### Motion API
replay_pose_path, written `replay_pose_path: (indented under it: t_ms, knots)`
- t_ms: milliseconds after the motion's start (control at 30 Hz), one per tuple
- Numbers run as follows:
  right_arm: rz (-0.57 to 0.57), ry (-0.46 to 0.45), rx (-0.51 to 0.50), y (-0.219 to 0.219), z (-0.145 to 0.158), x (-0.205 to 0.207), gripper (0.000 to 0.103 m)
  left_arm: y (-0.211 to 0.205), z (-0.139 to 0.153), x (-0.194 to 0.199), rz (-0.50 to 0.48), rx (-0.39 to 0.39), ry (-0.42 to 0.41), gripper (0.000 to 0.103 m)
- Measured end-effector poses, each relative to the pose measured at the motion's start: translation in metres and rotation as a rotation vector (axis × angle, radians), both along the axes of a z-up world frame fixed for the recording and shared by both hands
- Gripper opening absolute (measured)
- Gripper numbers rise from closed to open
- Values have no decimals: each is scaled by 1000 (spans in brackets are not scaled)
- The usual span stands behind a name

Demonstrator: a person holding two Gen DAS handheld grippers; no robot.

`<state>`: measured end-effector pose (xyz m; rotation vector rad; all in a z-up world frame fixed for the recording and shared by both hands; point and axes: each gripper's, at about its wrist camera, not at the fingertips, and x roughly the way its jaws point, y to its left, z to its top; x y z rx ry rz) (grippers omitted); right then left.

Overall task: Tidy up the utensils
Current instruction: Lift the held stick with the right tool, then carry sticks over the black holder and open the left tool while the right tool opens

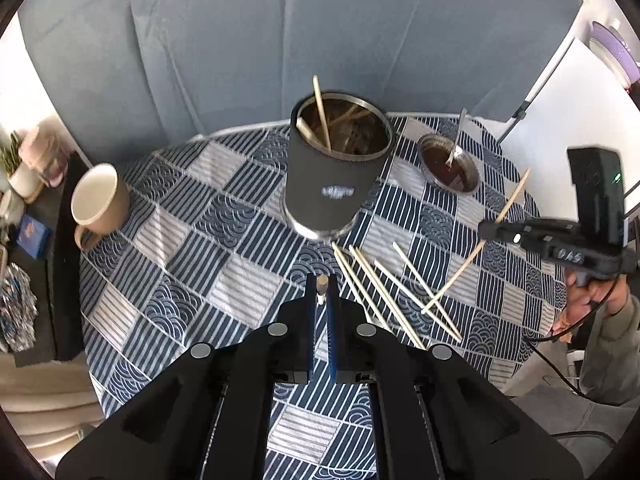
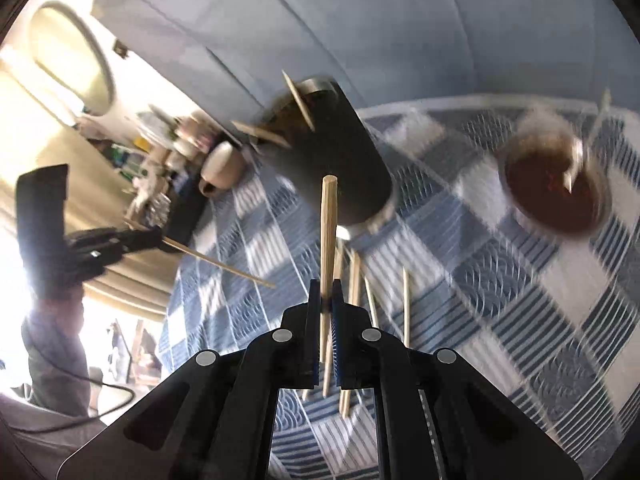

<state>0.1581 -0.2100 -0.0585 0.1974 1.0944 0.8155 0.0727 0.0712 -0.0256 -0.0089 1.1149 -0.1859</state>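
- Left wrist view: left hand-held gripper [image 1: 321, 289] clamped on one pale wooden chopstick [image 1: 321, 285], seen end-on, above the blue-and-white patterned table [image 1: 224, 240].
- Dark cylindrical metal utensil holder [image 1: 334, 184] stands ahead, several chopsticks inside.
- Loose chopsticks [image 1: 394, 292] lie crossed on the cloth just right of the holder's base.
- Right wrist view, blurred: right hand-held gripper [image 2: 326, 288] clamped on another chopstick [image 2: 328, 232], pointing up.
- Beige ceramic mug [image 1: 100, 200] left; small metal bowl of dark sauce [image 1: 450, 164] right.
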Motion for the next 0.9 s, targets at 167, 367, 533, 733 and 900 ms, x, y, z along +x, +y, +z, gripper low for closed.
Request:
replay_pose_path:
  t_ms: [167, 367, 533, 733, 900]
  knots:
    - [5, -122, 30, 12, 57, 17, 5, -6, 28, 11, -23, 9, -64, 5]
    - [12, -236, 34, 32, 105, 41, 5, -12, 70, 33, -40, 14, -156, 5]
    - [10, -241, 46, 47, 115, 69, 5, -17, 101, 57, -60, 17, -212, 5]
    - [-3, -241, 33, 63, 115, 94, 5, -24, 122, 83, -76, 20, -240, 5]
    - [-9, -229, 2, 76, 100, 106, 5, -29, 106, 99, -94, 33, -192, 5]
